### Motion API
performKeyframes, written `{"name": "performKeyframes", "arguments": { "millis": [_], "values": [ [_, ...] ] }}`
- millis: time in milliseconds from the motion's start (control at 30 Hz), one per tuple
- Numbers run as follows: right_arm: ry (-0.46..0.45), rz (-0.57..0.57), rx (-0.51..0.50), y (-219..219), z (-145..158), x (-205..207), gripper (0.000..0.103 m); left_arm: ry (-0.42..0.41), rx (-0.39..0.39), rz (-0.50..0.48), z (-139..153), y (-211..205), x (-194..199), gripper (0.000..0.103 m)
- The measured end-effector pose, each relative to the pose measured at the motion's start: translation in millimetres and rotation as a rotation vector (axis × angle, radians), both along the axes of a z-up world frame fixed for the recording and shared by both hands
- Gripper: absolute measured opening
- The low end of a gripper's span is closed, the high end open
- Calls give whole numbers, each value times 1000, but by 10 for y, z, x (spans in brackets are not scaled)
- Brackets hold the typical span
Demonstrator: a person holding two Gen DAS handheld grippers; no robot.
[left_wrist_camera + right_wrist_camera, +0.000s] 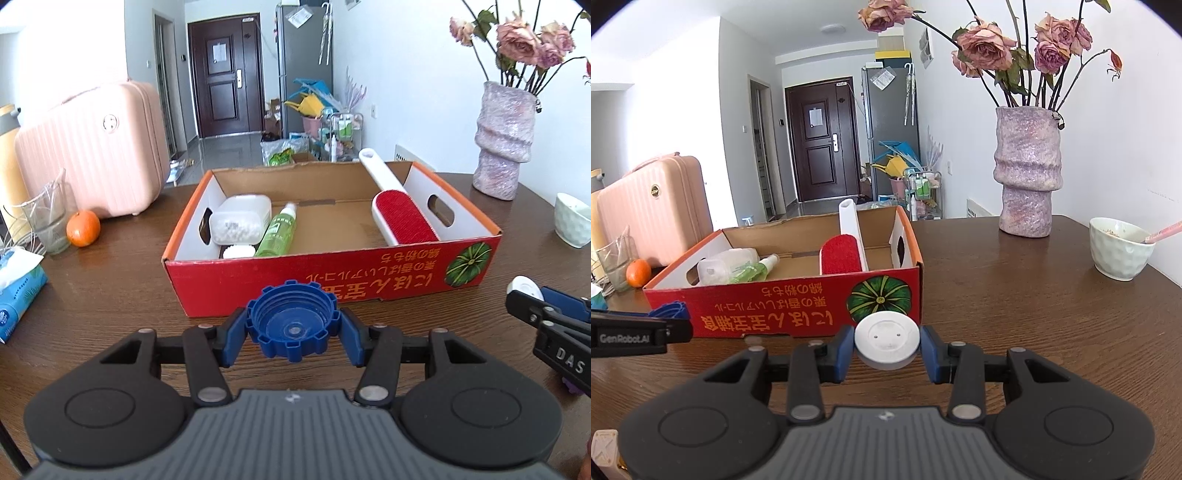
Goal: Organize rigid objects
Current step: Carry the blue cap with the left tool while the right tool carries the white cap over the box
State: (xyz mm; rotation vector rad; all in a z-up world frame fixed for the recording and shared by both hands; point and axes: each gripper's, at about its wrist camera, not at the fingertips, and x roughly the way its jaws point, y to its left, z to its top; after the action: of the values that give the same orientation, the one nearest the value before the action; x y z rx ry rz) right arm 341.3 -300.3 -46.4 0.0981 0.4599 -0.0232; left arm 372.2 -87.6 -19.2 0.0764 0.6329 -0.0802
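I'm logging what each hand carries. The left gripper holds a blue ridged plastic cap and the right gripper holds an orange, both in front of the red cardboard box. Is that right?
Not quite. The right gripper holds a white round plastic lid, not an orange, as the right wrist view shows. The left gripper does hold the blue ridged plastic cap, and both are in front of the red cardboard box.

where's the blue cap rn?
In the left wrist view the blue cap is clamped between the left gripper jaws, above the table, just in front of the red box near wall.
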Motion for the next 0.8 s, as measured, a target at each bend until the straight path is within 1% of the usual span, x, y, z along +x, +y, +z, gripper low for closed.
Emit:
{"name": "performKeyframes", "arguments": {
  "millis": [100,500,800],
  "values": [
    [-9,5,2,2,8,-17,38,-20,0,-8,28,-9,-60,54],
    [-79,43,7,78,81,-140,38,-56,-11,-3,102,49,-241,54],
    [-93,66,13,213,110,-190,38,-80,-27,-1,191,110,-317,54]
  ]
}}
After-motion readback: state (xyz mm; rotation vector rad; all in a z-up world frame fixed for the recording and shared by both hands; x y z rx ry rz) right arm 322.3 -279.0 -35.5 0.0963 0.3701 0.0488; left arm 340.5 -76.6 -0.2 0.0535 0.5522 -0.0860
